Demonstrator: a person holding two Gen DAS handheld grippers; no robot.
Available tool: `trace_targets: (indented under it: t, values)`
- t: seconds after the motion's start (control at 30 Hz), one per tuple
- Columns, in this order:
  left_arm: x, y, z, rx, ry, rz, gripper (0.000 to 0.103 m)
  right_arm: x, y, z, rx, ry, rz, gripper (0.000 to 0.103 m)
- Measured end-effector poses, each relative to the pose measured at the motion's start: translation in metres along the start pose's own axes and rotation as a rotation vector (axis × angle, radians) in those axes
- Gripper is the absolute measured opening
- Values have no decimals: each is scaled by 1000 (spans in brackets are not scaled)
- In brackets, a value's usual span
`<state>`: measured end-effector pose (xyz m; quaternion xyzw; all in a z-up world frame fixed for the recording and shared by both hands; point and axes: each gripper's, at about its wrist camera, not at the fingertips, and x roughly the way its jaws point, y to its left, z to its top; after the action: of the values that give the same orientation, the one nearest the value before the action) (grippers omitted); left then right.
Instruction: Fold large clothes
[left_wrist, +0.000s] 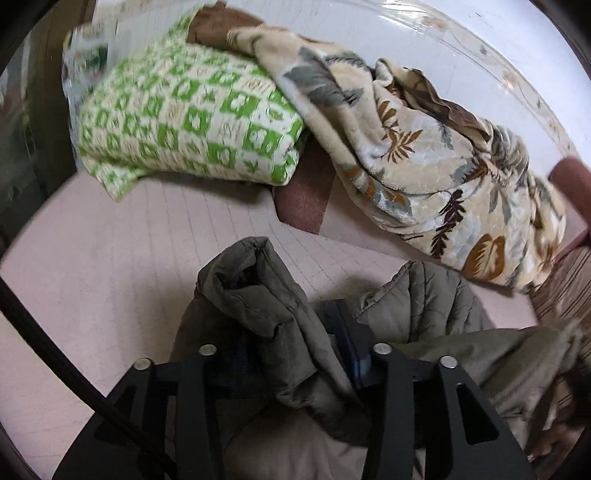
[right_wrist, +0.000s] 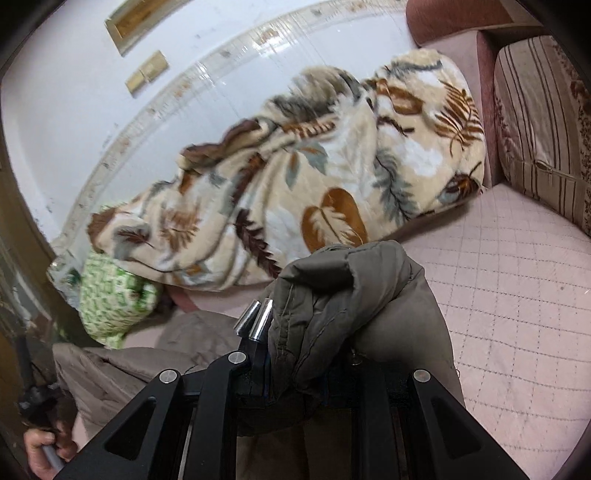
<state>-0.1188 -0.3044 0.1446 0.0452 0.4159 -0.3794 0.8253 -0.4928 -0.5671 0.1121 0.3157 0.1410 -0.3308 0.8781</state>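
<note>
Olive jacket bunched in the clamped right hand-held gripper; left hand-held gripper loosened, cloth between.

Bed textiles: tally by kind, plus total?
Olive padded jacket: 1
Leaf-print blanket: 1
Green-and-white patterned quilt: 1
Striped cushion: 1
Total: 4

Black skeletal left gripper and right gripper, silver round screws, a thick black cable.
</note>
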Motion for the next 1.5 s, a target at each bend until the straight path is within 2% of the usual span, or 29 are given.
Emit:
trace_targets:
  t: [0.13,0.3,0.33,0.4,0.53,0.67,0.8,0.87,1.0,1.1,1.13,1.23,1.3,1.33,1.43,1.5]
  values:
    - [8,17,9,-65,61,-100,48,24,-12,-2,35,48,-10,20]
    - [2,52,20,-220,85,-257,53,47,-30,-4,105,123,-16,20]
    - [-1,60,23,-249,80,-257,55,48,-35,-4,130,131,-5,21]
    - [-10,72,28,-271,53,-212,63,51,-39,-3,157,155,22,27]
    - [-31,91,36,-235,-18,-118,64,36,-43,6,216,157,90,40]
    - [-48,94,32,-186,-51,-104,64,10,-41,21,215,112,110,57]
    - [-69,62,14,-56,-84,-126,64,-35,-34,36,158,36,98,59]
    - [-79,27,-3,40,-100,-160,64,-53,-23,33,91,20,79,59]
    - [-76,-44,-44,201,-92,-204,65,-75,7,-4,-1,24,57,59]
    - [-56,-87,-65,272,-44,-220,65,-71,20,-36,-49,28,-10,59]
    - [-42,-104,-70,301,-31,-203,65,-65,21,-46,-57,31,-25,59]
    - [-11,-125,-74,324,-8,-138,65,-40,17,-55,-104,81,-69,59]
    - [13,-130,-72,320,57,-80,67,-30,12,-57,-126,87,-75,59]
    - [32,-127,-70,292,115,-48,70,-20,7,-59,-135,117,-91,59]
    - [57,-122,-69,264,180,-24,76,-3,-3,-68,-133,159,-101,59]
    - [66,-123,-68,263,187,-11,78,5,-5,-71,-139,188,-113,59]
